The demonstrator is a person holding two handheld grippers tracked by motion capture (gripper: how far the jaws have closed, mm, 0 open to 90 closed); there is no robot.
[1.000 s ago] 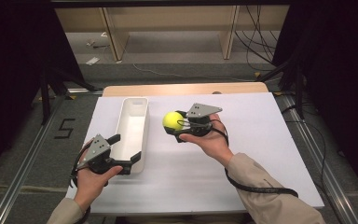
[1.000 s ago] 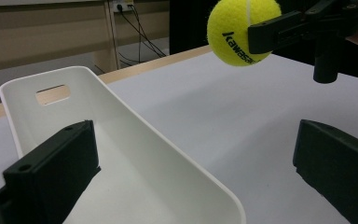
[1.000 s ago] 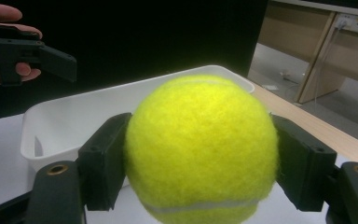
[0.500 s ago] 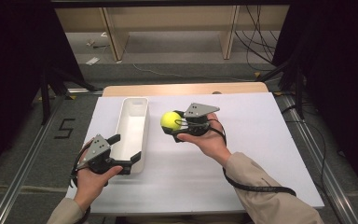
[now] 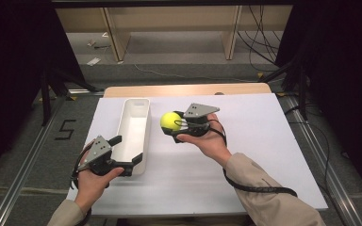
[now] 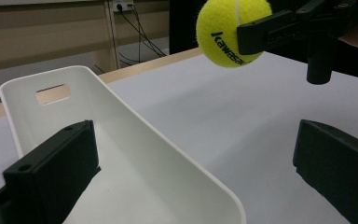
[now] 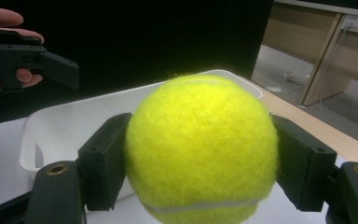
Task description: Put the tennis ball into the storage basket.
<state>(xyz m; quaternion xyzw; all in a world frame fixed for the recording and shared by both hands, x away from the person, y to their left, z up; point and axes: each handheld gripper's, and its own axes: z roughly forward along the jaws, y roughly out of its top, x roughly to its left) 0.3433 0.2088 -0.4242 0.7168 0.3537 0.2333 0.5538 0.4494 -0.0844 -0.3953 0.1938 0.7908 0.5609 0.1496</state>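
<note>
While the right gripper [image 5: 175,126] is holding a yellow tennis ball [image 5: 171,121] clear of the worktop [image 5: 245,155], the following items are showing on the white sheet.

Item 1, tennis ball: it is sitting squarely between the right gripper's two black fingers [image 7: 105,161], which are pressing on its left and right flanks in the right gripper view; the felt is bulging past both pads, so the grip is looking firm. In the high view it is hanging just to the right of the tray, near the tray's far half, not yet over it. Lettering is showing on the ball [image 6: 233,30] in the left gripper view.

Item 2, white plastic tray [image 5: 143,122]: long, narrow, empty, with a handle slot at its far end wall [image 6: 51,93]. It is lying lengthwise away from the person, probably serving as the receptacle for the ball.

Item 3, left gripper [image 5: 131,156]: its fingers are standing wide apart with nothing clamped between them, straddling the tray's near right-hand corner, one finger [image 6: 60,163] reaching over the inside and the other [image 6: 335,163] outside over the worktop. This placement is likely steadying or guarding the tray against sliding during a drop; actual contact with the rim I cannot tell.
</note>
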